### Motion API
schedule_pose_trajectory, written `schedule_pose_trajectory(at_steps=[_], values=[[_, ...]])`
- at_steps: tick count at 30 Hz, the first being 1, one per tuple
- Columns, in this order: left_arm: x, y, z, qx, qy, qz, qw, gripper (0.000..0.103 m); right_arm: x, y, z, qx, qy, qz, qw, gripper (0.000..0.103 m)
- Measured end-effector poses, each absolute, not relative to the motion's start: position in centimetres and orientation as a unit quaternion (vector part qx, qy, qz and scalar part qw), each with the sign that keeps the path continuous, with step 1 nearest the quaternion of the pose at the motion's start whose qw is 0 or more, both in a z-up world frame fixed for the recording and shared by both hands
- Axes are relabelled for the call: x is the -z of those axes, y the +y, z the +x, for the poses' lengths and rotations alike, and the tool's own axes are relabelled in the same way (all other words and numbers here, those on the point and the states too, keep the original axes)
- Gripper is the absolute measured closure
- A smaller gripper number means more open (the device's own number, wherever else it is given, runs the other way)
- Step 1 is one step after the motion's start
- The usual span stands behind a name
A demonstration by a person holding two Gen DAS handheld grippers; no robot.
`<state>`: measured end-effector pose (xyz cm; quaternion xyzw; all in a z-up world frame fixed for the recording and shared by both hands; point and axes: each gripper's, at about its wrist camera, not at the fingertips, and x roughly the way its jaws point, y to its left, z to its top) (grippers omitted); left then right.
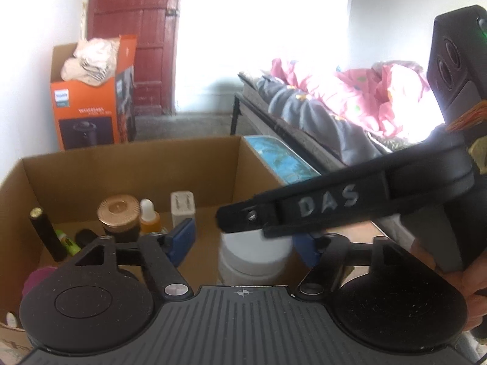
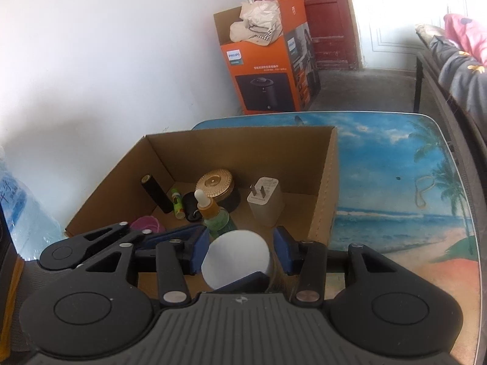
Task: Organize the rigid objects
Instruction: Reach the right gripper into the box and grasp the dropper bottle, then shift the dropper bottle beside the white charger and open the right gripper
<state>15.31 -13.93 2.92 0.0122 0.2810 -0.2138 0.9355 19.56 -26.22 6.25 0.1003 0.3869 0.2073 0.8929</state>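
Observation:
A white round jar (image 2: 234, 258) hangs over the near end of an open cardboard box (image 2: 327, 182). My right gripper (image 2: 242, 251) is shut on the jar, its blue pads (image 2: 199, 249) against the sides. My left gripper (image 1: 248, 241) stands open around the same jar (image 1: 252, 255), with a gap on its left side. One right finger (image 1: 319, 203) crosses above the jar in the left wrist view. Inside the box are a gold-lidded jar (image 2: 214, 184), a white charger plug (image 2: 264, 203), a dropper bottle (image 2: 205, 206), a black tube (image 2: 156, 194) and a green stick (image 2: 177, 202).
The box stands on a table with a beach print (image 2: 395, 182), where a rubber band (image 2: 423, 188) lies. An orange carton (image 2: 261, 70) stands by the red door. A large water bottle (image 2: 18, 206) is at the left, and a bed with pink bedding (image 1: 350, 103) at the right.

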Motion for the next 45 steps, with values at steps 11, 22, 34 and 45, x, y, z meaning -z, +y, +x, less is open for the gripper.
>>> schedule_pose_trajectory(at_steps=[11,22,34,45], values=[[-5.9,-9.0,12.2,0.172,0.244,-0.005,0.954,0.01,-10.0,-24.7,17.9,-0.215,0.348,0.093,0.908,0.052],[-5.0,-5.9,14.1,0.141,0.27,-0.003,0.952,0.025,-10.6,-19.1,21.4,-0.228,0.37,0.033,0.9,0.052],[-2.1,-6.8,22.3,0.209,0.4,-0.048,0.891,0.045,-6.1,-17.2,27.2,-0.22,0.439,0.019,0.871,0.062],[-1.9,-7.4,23.0,0.186,0.408,-0.053,0.892,0.073,-4.3,-17.6,27.6,-0.239,0.44,0.014,0.866,0.085]])
